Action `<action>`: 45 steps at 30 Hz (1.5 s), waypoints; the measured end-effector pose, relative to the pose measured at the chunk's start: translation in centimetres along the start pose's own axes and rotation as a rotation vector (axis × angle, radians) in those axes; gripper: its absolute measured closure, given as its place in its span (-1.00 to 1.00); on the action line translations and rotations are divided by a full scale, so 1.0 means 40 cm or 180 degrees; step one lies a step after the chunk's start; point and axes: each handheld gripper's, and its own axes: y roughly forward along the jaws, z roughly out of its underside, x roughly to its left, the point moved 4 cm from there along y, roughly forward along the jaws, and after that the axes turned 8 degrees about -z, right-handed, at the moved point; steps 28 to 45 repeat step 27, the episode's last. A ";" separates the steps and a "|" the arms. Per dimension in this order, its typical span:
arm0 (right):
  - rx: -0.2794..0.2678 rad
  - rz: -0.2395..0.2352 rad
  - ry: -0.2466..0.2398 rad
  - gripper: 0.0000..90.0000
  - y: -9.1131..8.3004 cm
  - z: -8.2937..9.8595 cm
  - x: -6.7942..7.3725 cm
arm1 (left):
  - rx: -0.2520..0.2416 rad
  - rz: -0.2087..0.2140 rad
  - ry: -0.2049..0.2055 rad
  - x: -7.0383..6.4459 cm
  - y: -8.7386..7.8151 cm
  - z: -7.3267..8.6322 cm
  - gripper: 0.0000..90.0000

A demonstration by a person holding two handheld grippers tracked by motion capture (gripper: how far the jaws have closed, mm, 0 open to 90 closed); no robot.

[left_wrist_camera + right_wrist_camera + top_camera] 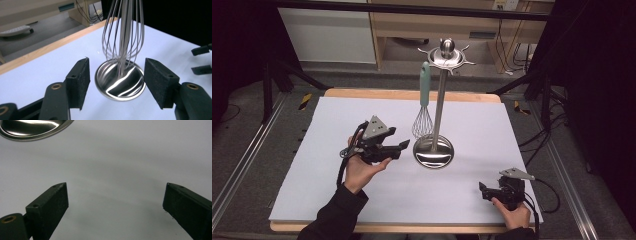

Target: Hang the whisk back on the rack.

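While the whisk [424, 102] already hangs from the stand [439, 107] just ahead of my left gripper [401, 147], I judge the hanging done — both jaws gape empty. My right gripper [482, 190] rests open on the surface [337, 130], well apart; only pulling away remains.

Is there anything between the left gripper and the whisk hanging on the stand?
Nothing visible. The left gripper is open and faces the whisk across bare white table. Just behind the whisk's wires are the stand's pole and round base.
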 end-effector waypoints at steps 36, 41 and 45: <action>0.0100 0.0126 0.0030 -0.84 0.001 0.014 -0.024 | 0.0435 -0.0431 -0.0437 0.140 -0.032 0.303 -0.30; 0.0100 0.0126 0.0030 -0.84 0.001 0.014 -0.024 | 0.0435 -0.0431 -0.0437 0.140 -0.032 0.303 -0.30; 0.0100 0.0126 0.0030 -0.84 0.001 0.014 -0.024 | 0.0435 -0.0431 -0.0437 0.140 -0.032 0.303 -0.30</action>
